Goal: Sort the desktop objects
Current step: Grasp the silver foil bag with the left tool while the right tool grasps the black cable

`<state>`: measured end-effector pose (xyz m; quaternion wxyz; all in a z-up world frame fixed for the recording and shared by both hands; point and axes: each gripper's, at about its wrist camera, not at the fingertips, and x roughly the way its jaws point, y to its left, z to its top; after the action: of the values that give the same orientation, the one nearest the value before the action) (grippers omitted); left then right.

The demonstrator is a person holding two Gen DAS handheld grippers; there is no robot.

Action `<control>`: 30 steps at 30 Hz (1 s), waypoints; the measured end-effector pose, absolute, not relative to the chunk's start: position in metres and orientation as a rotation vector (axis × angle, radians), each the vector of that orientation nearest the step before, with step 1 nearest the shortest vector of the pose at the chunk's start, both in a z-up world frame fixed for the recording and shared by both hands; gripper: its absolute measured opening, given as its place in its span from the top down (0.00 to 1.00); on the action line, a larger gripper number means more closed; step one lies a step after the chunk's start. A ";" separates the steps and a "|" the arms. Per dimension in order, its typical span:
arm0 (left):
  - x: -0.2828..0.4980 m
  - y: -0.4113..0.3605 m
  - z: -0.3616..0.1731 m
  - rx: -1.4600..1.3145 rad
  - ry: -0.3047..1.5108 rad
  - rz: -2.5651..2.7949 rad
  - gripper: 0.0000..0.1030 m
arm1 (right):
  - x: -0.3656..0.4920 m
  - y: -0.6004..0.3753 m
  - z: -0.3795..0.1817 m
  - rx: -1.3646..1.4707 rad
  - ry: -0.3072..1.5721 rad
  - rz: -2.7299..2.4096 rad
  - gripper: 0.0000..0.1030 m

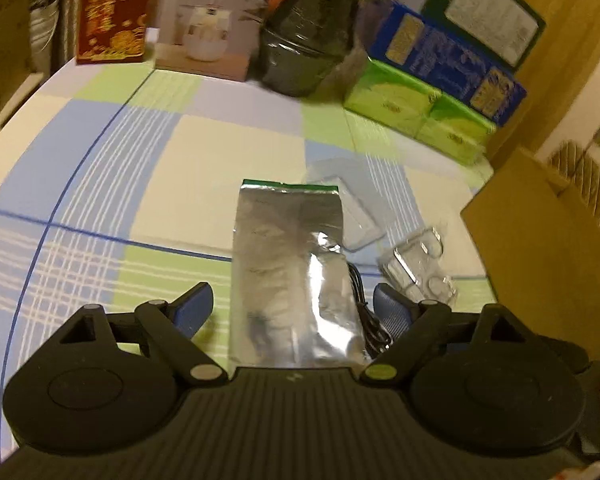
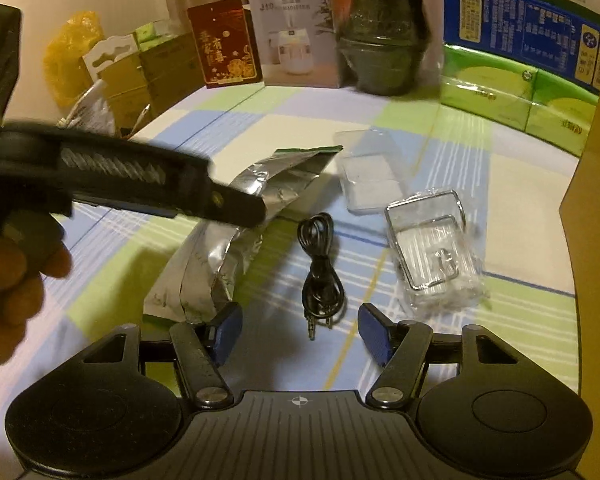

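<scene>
Silver foil pouch [image 1: 288,276] lies flat on the checked surface [image 1: 100,184] between our left gripper [image 1: 294,310], wide open, empty; light, crinkly, slippery, so we'd pinch an edge. Black cable [image 2: 320,268] at twelve o'clock of our right gripper [image 2: 300,332], half open, empty.

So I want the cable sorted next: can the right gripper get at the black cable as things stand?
Probably yes. The black cable lies bare on the tablecloth just ahead of the open right gripper, with nothing over it; the foil bag lies beside it.
</scene>
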<state>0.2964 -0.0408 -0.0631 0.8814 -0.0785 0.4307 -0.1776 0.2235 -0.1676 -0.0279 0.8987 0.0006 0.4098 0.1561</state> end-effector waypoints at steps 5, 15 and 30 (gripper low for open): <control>0.301 -0.053 -0.078 -0.078 0.948 -0.383 0.23 | 0.228 -0.175 -0.029 0.017 0.851 0.292 0.39; 0.310 -0.040 -0.082 -0.021 0.948 -0.376 0.37 | 0.246 -0.154 -0.038 -0.076 0.817 0.347 0.54; 0.319 -0.044 -0.090 0.121 0.945 -0.398 0.51 | 0.262 -0.159 -0.046 -0.070 0.801 0.286 0.80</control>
<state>0.3187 -0.0444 -0.0896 0.8697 0.0579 0.4517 -0.1903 0.2623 -0.1593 -0.0458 0.9103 -0.0337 0.3885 0.1389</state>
